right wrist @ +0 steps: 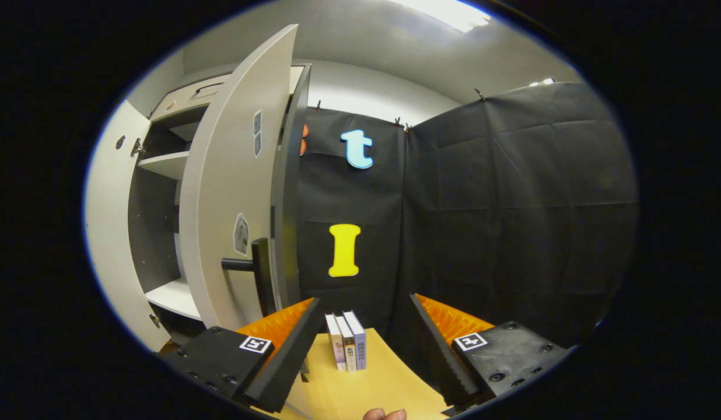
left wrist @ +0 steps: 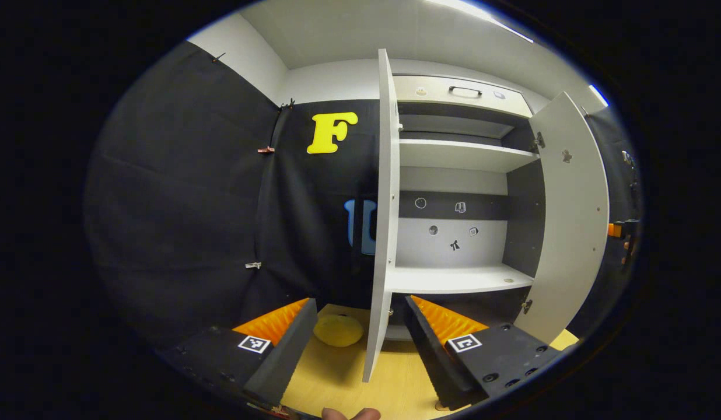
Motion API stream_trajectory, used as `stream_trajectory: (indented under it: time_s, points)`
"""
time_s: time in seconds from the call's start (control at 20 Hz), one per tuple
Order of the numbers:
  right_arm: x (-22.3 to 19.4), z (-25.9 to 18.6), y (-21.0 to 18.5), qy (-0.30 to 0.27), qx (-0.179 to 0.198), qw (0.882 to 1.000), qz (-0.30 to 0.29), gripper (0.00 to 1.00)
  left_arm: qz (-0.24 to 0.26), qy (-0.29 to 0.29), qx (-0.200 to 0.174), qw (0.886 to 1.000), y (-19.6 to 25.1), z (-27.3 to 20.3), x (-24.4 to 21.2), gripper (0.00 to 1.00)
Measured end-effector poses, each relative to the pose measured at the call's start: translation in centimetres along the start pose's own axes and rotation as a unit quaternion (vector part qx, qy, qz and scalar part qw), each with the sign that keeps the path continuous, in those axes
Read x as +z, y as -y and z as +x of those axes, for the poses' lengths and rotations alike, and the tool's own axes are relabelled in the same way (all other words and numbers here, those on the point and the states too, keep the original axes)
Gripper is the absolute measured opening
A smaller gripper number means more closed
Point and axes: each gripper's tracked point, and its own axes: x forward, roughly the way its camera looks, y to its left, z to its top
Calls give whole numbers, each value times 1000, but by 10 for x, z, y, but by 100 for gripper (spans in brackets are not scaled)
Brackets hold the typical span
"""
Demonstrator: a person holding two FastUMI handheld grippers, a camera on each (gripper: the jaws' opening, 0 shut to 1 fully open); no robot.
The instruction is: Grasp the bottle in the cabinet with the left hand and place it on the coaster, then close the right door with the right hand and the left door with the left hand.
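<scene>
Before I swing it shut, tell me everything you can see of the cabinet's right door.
The right door is a tall, flat, pale grey panel, seemingly laminated board, standing wide open. In the right gripper view its outer face carries a dark bar handle low down and a few small stickers. In the left gripper view its plain inner face shows metal hinges along the cabinet-side edge. The right gripper hangs open just short of the handle, touching nothing.
</scene>
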Motion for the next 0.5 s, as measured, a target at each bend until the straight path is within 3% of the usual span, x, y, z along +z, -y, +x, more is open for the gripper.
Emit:
stream_trajectory:
  time_s: [0.05, 0.1, 0.5]
  points:
    - [1, 5, 2, 5, -1, 1000, -1, 89, 0, -1, 4, 1000, -1, 2, 0, 94]
    - [2, 2, 1, 3, 1, 1000, 5, 94, -1, -2, 6, 1000, -2, 3, 1, 95]
    - [-2, -10, -33, 3, 24, 999, 29, 95, -10, -3, 14, 1000, -10, 11, -1, 94]
